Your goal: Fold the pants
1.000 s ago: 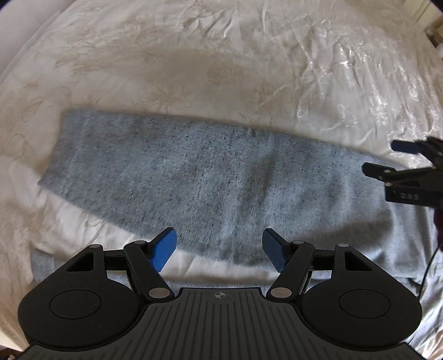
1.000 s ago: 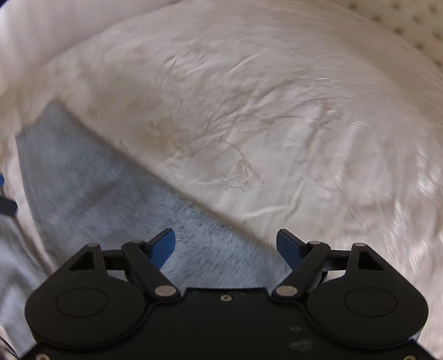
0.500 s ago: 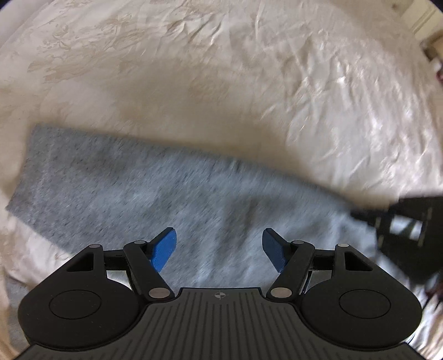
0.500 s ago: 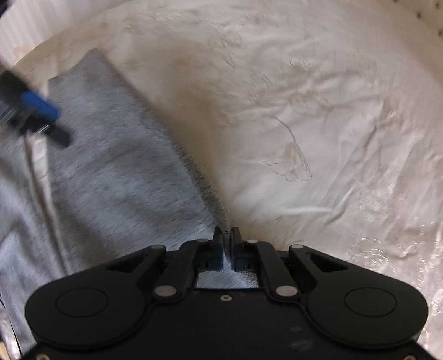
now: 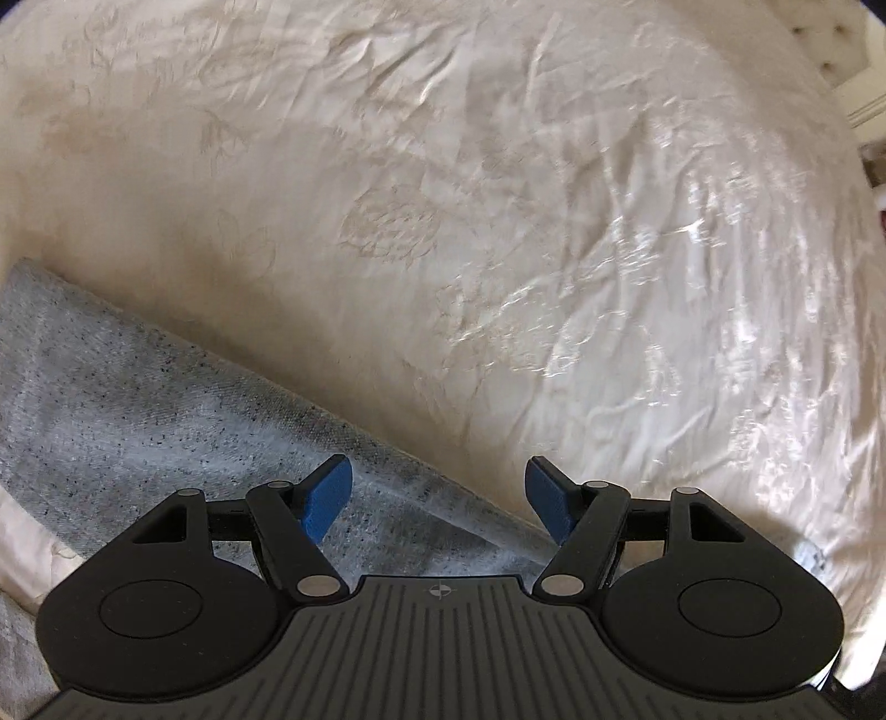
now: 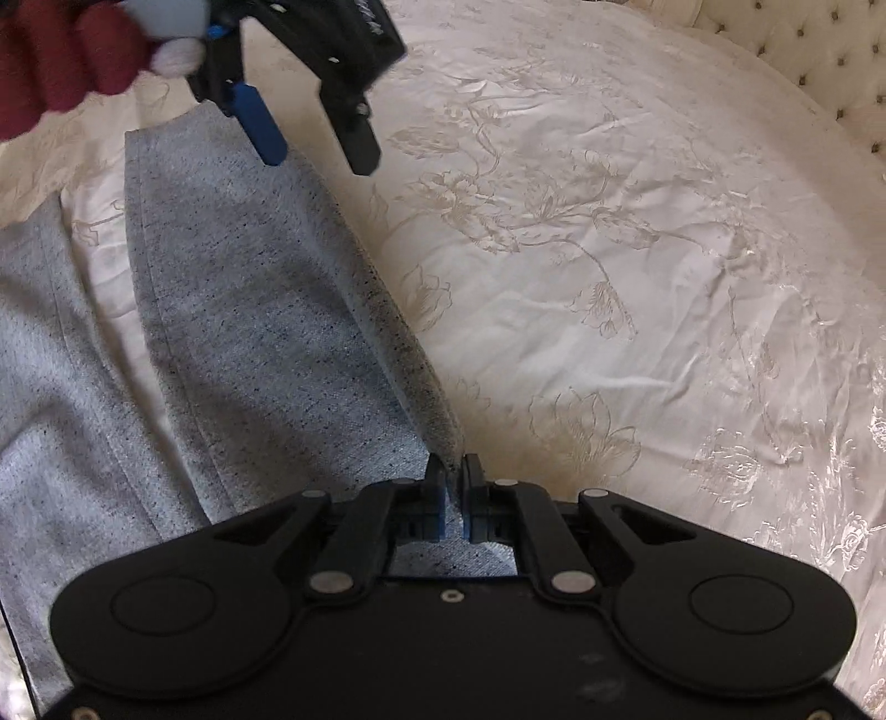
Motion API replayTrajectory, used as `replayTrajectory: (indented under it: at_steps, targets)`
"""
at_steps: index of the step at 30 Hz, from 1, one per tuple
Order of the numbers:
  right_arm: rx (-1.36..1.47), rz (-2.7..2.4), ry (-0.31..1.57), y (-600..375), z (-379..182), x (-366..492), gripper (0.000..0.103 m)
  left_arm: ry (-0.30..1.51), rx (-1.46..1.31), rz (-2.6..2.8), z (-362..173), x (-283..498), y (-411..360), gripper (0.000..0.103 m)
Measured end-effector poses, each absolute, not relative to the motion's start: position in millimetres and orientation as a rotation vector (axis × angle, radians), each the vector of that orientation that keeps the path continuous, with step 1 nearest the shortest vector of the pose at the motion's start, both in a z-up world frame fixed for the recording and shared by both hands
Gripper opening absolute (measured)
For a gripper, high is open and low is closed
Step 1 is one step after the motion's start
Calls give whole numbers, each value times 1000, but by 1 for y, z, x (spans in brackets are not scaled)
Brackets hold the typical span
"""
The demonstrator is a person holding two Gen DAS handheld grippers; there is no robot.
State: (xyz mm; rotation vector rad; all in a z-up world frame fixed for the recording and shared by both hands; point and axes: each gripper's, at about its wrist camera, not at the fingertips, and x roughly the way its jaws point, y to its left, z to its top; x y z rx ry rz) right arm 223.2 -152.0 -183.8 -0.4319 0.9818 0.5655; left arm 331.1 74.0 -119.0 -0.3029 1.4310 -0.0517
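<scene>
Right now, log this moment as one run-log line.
task: fold pants | right gripper: shut on pants edge | left gripper: open above far pant-leg edge | surface: bedspread

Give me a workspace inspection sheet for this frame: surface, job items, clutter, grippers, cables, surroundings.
Surface: cream floral bedspread, wrinkled and shiny.
Job's things: grey pants, one leg laid out flat, its outer edge running between the two grippers; the other leg lies apart on the left, bedspread showing between them.
Clutter: nothing seen.
Grippers: right hand-held gripper shut on the leg's outer edge; left hand-held gripper open, over the same edge farther along, nothing gripped.
Cables: nothing seen.
Surroundings: tufted cream headboard past the bed's edge; person's dark red sleeve behind the left gripper.
</scene>
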Motion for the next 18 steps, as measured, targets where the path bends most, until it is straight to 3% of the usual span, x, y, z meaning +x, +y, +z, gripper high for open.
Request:
replayTrajectory:
  at_steps: [7, 9, 10, 11, 18]
  targets:
    - [-443, 579, 965, -153, -181, 218, 8, 1539, -264, 11, -156, 342, 69, 68]
    - [-460, 580, 956, -152, -180, 213, 8, 1562, -286, 26, -163, 344, 72, 50]
    - [-467, 578, 949, -151, -179, 211, 8, 1570, -300, 31, -164, 343, 74, 25]
    - [-467, 575, 944, -151, -176, 208, 8, 1571, -313, 32, -161, 340, 76, 17]
    - [-414, 511, 885, -151, -140, 165, 8, 1363, -232, -85, -86, 260, 81, 15]
